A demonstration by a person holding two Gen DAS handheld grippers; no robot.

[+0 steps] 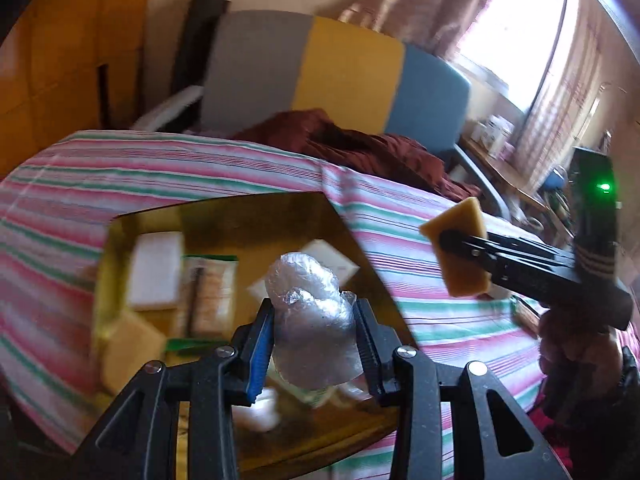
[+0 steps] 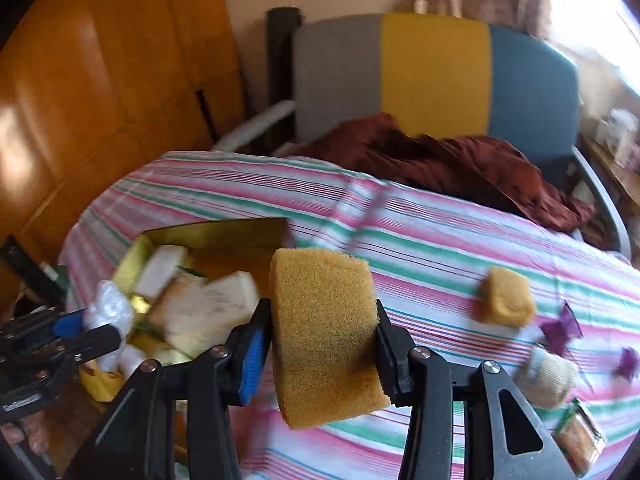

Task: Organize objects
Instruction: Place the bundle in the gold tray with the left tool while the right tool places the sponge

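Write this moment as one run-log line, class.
left gripper: shut on plastic wrap | right gripper: shut on sponge | gold box: partly filled | second sponge: on cloth

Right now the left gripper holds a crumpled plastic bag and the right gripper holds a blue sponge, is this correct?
Not quite. The sponge in the right gripper is yellow-orange, not blue, as the right wrist view shows. The left gripper does hold the crumpled plastic bag.

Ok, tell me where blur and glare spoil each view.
Left wrist view: the window is blown out white, and the gold box with its contents is smeared, while the plastic wad stays fairly sharp. Right wrist view: the box and striped cloth are streaked; the sponge is crisp.
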